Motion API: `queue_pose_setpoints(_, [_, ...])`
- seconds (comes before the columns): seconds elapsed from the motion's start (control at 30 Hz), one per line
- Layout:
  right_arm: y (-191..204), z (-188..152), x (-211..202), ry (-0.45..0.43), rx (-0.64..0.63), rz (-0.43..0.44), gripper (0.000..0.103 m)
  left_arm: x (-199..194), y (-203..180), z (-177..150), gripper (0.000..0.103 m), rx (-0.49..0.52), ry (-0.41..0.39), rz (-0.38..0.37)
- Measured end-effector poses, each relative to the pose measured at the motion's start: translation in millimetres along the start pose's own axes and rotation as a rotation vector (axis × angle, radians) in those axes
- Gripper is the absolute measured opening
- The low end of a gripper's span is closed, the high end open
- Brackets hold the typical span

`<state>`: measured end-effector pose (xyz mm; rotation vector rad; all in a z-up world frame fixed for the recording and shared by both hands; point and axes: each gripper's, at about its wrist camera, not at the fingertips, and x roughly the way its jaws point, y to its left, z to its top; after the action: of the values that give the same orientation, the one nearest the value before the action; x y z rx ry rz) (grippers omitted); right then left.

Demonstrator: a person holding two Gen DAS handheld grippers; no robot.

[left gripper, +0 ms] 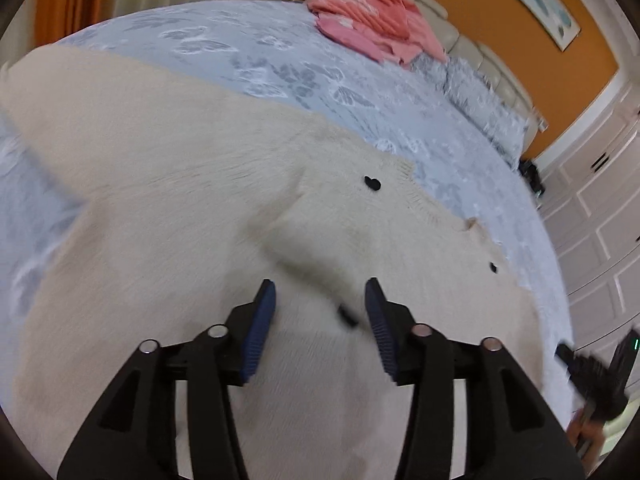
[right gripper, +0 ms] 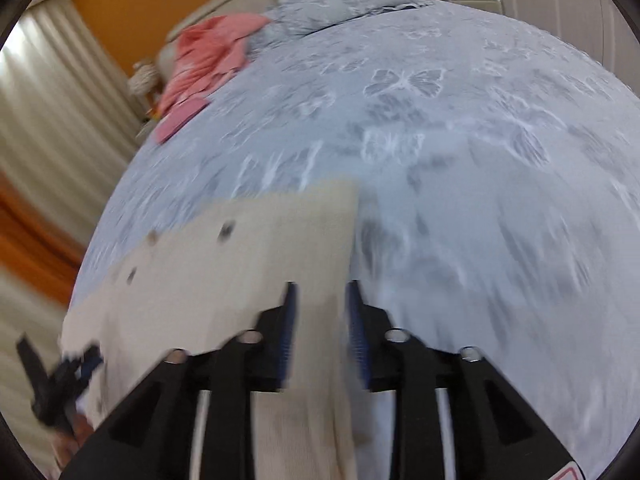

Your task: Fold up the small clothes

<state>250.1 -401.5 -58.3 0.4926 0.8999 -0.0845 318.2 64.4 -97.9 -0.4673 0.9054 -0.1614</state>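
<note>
A cream knitted cardigan point(left gripper: 168, 184) with small black buttons point(left gripper: 372, 183) lies spread on the bed. My left gripper point(left gripper: 320, 296) is open just above its middle, with a raised fold of knit between and beyond the blue pads. My right gripper point(right gripper: 322, 300) is open over the cardigan's right edge point(right gripper: 280, 240), nothing held; the view is blurred. The right gripper also shows at the lower right of the left wrist view point(left gripper: 596, 376), and the left gripper at the lower left of the right wrist view point(right gripper: 56, 376).
The bed has a grey-blue butterfly-print cover point(right gripper: 460, 140). A pile of pink clothes point(left gripper: 372, 20) lies near the headboard beside grey pillows point(left gripper: 484, 112). Curtains point(right gripper: 48, 112) hang on one side, white cupboard doors point(left gripper: 600, 208) stand on the other.
</note>
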Motion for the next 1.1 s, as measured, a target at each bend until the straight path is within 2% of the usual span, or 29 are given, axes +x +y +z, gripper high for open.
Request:
queue_pose_setpoints(0.03, [-1.1, -20.5, -8.3, 0.019, -0.002, -0.005, 0.04, -9.0, 7.1, -6.9, 0.053, 0.001, 0.0, 0.014])
queue_pose_setpoints(0.13, [-6.9, -59.6, -4.2, 0.099, -0.012, -0.033, 0.04, -37.0, 35.6, -34.0, 0.053, -0.013, 0.007, 0.06])
queue_pose_setpoints(0.23, [-1.2, -69.0, 9.9, 0.13, -0.007, -0.033, 0.038, -64.0, 66.1, -61.9, 0.053, -0.067, 0.014, 0.067])
queue_pose_setpoints(0.27, [4.2, -67.7, 15.8, 0.131, -0.026, -0.045, 0.031, -68.6, 70.9, -65.9, 0.053, -0.069, 0.014, 0.067])
queue_pose_setpoints(0.3, [7.5, -64.7, 20.8, 0.129, -0.049, -0.083, 0.007, -72.5, 73.9, -70.5, 0.053, -0.066, 0.013, 0.069])
queue_pose_setpoints(0.37, [-4.5, -63.0, 22.9, 0.102, -0.018, -0.158, 0.007, -76.6, 75.3, -76.2, 0.053, -0.046, 0.011, 0.081])
queue_pose_setpoints(0.4, [-16.4, -64.9, 23.4, 0.101, 0.018, -0.166, 0.006, -76.6, 75.2, -78.1, 0.053, -0.037, 0.009, 0.085])
queue_pose_setpoints(0.47, [-33.8, -73.3, 22.0, 0.079, 0.079, -0.108, 0.005, -74.5, 74.6, -80.7, 0.053, -0.016, 0.0, 0.095])
queue_pose_setpoints(0.53, [-27.1, -75.1, 14.5, 0.074, 0.061, -0.125, 0.016, -75.1, 74.2, -79.1, 0.053, -0.024, -0.004, 0.096])
queue_pose_setpoints(0.57, [-18.4, -75.2, 7.7, 0.068, 0.034, -0.15, 0.021, -78.5, 76.8, -75.7, 0.054, -0.053, -0.009, 0.073])
queue_pose_setpoints(0.63, [5.4, -82.2, -15.6, 0.025, -0.044, -0.18, 0.025, -88.6, 85.1, -66.2, 0.055, -0.126, -0.033, 0.017])
queue_pose_setpoints(0.67, [14.8, -89.0, -23.5, 0.014, -0.074, -0.18, 0.025, -97.6, 96.7, -56.4, 0.061, -0.182, -0.072, -0.005])
queue_pose_setpoints(0.77, [46.3, -117.9, -43.0, 0.028, -0.158, -0.111, 0.033, -117.0, 141.7, -19.3, 0.068, -0.337, -0.18, -0.021])
queue_pose_setpoints(0.83, [65.7, -143.3, -49.8, 0.046, -0.209, -0.082, 0.049, -118.1, 174.5, 11.8, 0.068, -0.429, -0.221, 0.01])
queue_pose_setpoints(0.9, [84.5, -171.4, -50.1, 0.078, -0.27, -0.058, 0.05, -115.6, 213.5, 50.9, 0.068, -0.516, -0.266, 0.067])
queue_pose_setpoints(1.0, [101.8, -202.7, -47.9, 0.093, -0.34, -0.072, 0.051, -106.3, 254.4, 92.5, 0.068, -0.608, -0.296, 0.147])
queue_pose_setpoints(1.1, [103.0, -220.1, -37.2, 0.125, -0.343, -0.085, 0.054, -88.2, 282.6, 118.4, 0.068, -0.693, -0.279, 0.201])
